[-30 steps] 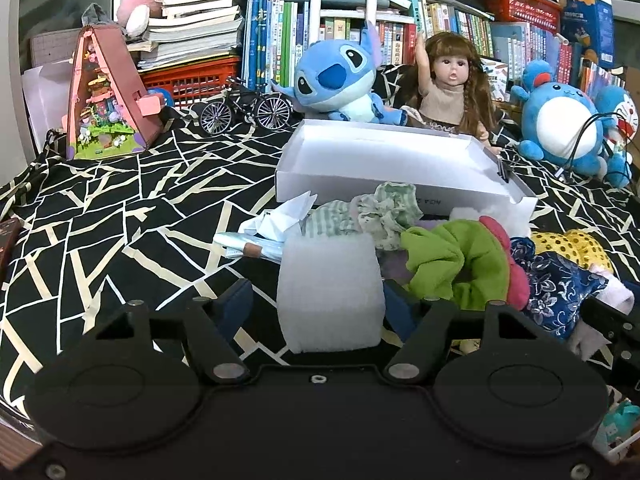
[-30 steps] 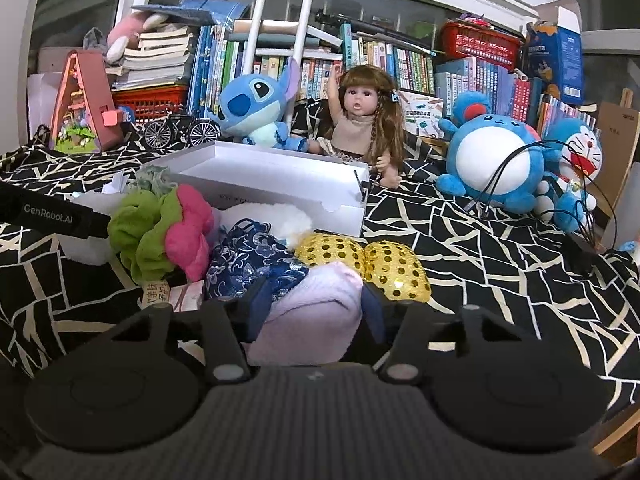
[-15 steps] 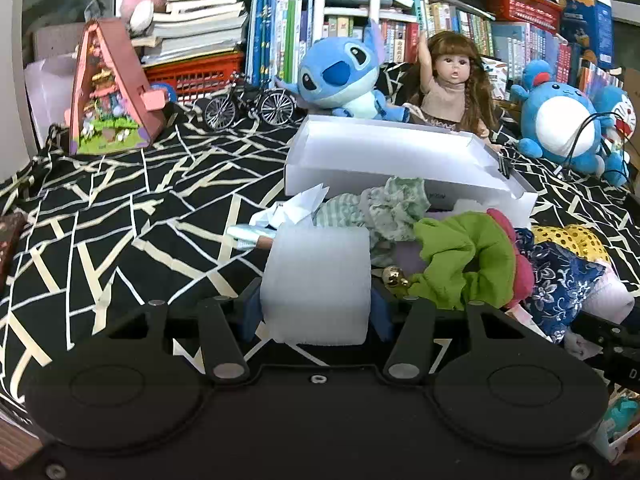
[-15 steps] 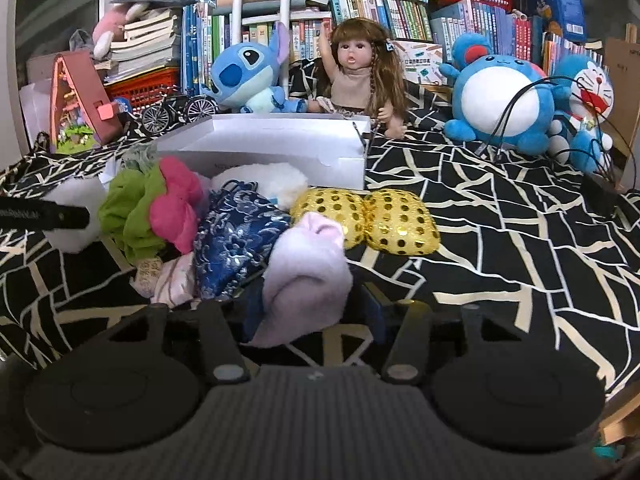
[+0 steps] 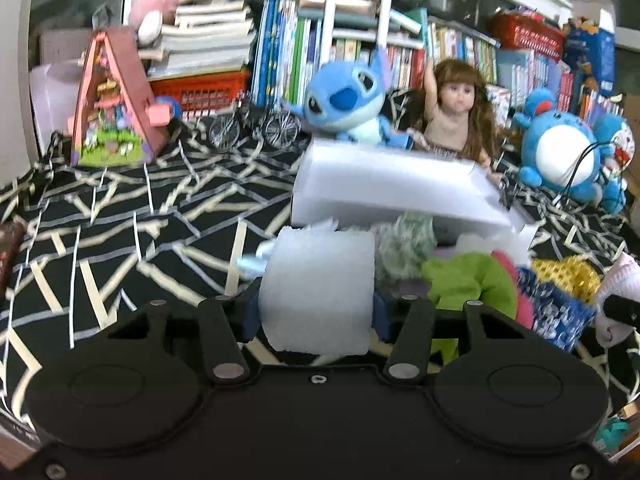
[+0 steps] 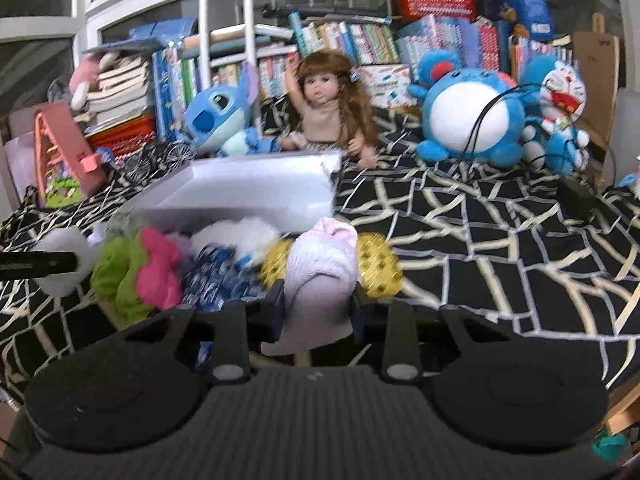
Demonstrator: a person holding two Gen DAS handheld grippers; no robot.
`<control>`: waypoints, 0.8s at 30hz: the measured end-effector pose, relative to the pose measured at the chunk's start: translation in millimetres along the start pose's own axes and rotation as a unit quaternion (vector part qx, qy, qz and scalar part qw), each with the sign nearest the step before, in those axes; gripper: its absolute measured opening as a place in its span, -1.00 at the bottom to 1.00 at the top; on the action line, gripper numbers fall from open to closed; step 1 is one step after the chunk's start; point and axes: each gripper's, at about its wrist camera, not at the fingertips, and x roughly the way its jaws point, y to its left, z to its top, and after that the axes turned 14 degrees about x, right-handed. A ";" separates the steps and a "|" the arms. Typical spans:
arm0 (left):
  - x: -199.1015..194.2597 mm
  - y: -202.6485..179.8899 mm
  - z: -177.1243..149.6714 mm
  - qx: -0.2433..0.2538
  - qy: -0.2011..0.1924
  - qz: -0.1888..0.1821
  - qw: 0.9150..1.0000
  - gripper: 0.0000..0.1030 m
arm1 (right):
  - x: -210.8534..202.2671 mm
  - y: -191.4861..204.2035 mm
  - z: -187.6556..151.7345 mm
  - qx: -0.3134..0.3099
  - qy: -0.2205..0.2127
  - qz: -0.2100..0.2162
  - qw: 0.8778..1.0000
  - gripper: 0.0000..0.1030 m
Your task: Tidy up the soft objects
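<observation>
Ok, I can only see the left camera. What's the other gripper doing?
Observer: The right gripper has just been closing its jaws, and a pink cloth is now squeezed between them.
Operator: What's behind the cloth?
Observer: Gold sequin pads, showing on both sides of it.
Operator: Anything far right?
Observer: A black adapter lying on the patterned cover, in front of the Doraemon plush.

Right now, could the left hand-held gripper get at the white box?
Probably yes: the white box lies open just beyond it, but the left hand-held gripper is full, clamped on a white foam block.
</observation>
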 end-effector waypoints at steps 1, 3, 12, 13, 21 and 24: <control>-2.4 1.5 4.0 0.000 -0.005 -0.004 1.000 -0.03 | 0.7 -1.6 3.9 0.003 -0.004 -0.001 1.000 -0.29; -4.5 6.9 13.3 -0.002 -0.011 -0.015 1.000 -0.03 | 3.9 -5.2 14.0 0.012 -0.009 -0.001 1.000 -0.29; 17.4 29.8 71.7 -0.021 -0.015 -0.045 0.999 -0.02 | 34.5 -1.7 68.0 0.032 -0.005 0.043 0.999 -0.28; 21.6 29.9 78.9 -0.021 -0.015 -0.047 0.999 -0.02 | 40.1 0.8 73.7 0.030 -0.004 0.049 0.998 -0.28; 84.4 16.5 133.3 -0.029 0.018 -0.104 0.994 -0.02 | 114.9 29.3 114.3 0.024 0.068 0.087 0.994 -0.28; 117.3 7.4 144.5 -0.040 0.048 -0.123 0.990 -0.02 | 144.2 41.1 118.2 0.015 0.093 0.089 0.991 -0.28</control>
